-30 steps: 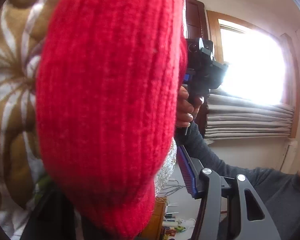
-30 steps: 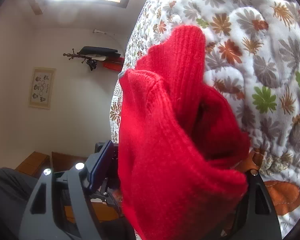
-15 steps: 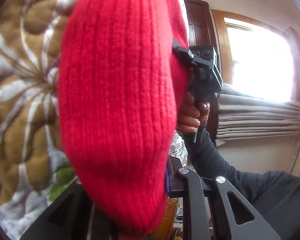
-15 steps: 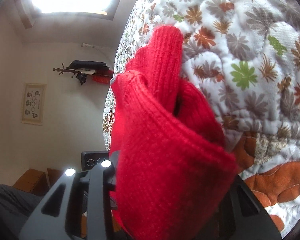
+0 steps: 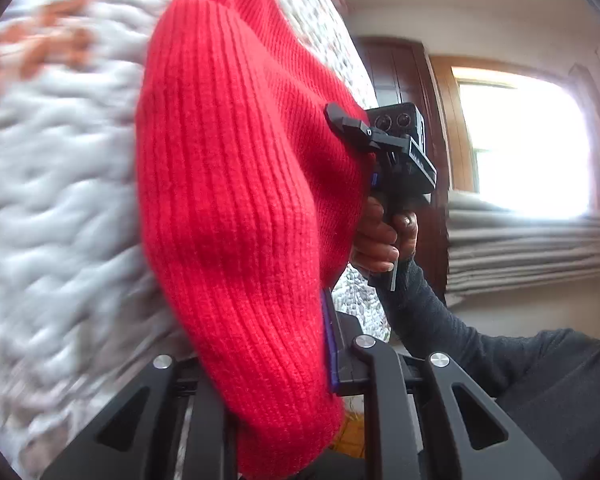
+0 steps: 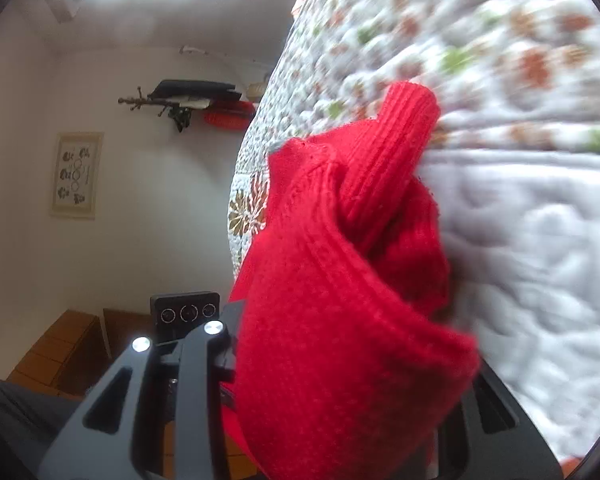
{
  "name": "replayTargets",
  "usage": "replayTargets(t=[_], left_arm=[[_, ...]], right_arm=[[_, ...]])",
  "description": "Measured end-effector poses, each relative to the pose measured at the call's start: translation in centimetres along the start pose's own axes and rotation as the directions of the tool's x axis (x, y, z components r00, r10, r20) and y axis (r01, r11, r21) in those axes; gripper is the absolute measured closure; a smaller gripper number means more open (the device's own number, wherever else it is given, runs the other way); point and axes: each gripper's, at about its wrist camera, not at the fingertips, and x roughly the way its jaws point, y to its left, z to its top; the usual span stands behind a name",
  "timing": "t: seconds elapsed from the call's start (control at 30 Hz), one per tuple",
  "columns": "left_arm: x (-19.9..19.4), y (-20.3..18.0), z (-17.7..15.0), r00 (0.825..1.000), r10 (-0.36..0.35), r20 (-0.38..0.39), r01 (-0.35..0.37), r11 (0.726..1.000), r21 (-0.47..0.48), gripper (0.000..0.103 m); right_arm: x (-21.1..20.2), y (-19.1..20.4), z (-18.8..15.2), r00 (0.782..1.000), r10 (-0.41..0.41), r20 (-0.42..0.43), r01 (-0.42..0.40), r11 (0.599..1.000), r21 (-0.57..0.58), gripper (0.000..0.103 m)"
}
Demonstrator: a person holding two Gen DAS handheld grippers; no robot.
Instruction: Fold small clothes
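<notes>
Red knit fills my left wrist view: the ribbed red garment (image 5: pixel 236 216) is pinched in my left gripper (image 5: pixel 276 380), its folds rising forward from between the two fingers, which are clamped narrow on the cloth. To the left of the claw lies the quilt (image 5: pixel 52 216), blurred white with a faint orange print. To the right of it, just past the garment's edge, I see my right gripper (image 5: pixel 384 148) gripped by a hand (image 5: pixel 380 236) in a dark sleeve (image 5: pixel 460 328); one finger of it presses into the knit. Further right a bright window (image 5: pixel 524 148) stands above grey folded fabric (image 5: pixel 528 248).

From the right wrist, the same garment (image 6: pixel 340 300) bunches between this claw's fingers, so it is closed on the cloth too, with a ribbed cuff (image 6: pixel 408 120) poking forward and upward. The quilt (image 6: pixel 520 200) spreads right of the claw, the garment touching it. Left of the claw, the other gripper's camera box (image 6: pixel 185 314) shows low, with a framed picture (image 6: pixel 76 174) on the white wall beyond.
</notes>
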Motion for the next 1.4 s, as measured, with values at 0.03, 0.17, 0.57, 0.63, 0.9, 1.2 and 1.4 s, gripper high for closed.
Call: replayTargets(t=[0.03,0.17,0.57,0.63,0.9,1.2,1.4], left_arm=[[-1.2,0.7,-1.1,1.000,0.007,0.027,-0.007,1.000,-0.020,0.084],[-4.6,3.9,-4.7,0.993,0.004,0.115,0.008,0.994,-0.110,0.085],[-6.1,4.9,-9.0,0.983,0.080,0.167,-0.046,0.980,-0.194,0.044],[-7.6,3.6,-9.9,0.975,0.127,0.183,-0.093,0.978,-0.186,0.044],[-8.8,0.6,-8.0,0.969,0.148,0.200,-0.137,0.988,-0.066,0.044],[-10.6,3.3,-11.6,0.964,0.240,0.118,-0.220,0.962,-0.161,0.046],[-12.3,-2.0,-8.9,0.973,0.072,0.221,-0.075,0.997,0.006,0.046]], right_arm=[[2.3,0.9,0.0,1.000,0.002,-0.026,-0.002,1.000,-0.014,0.068],[9.9,3.7,-0.3,0.991,-0.008,-0.136,-0.001,0.997,-0.072,0.068],[4.5,3.6,-3.0,0.983,-0.172,0.062,0.170,0.985,0.028,0.025],[3.9,4.3,-3.6,0.982,-0.165,0.087,0.162,0.986,0.042,0.038],[8.3,5.8,-1.7,0.964,-0.259,0.056,0.259,0.966,0.014,0.093],[8.4,3.4,-1.2,0.930,-0.361,0.063,0.360,0.933,0.028,0.088],[5.7,7.4,-3.1,0.941,-0.294,0.165,0.298,0.955,0.004,0.079]])
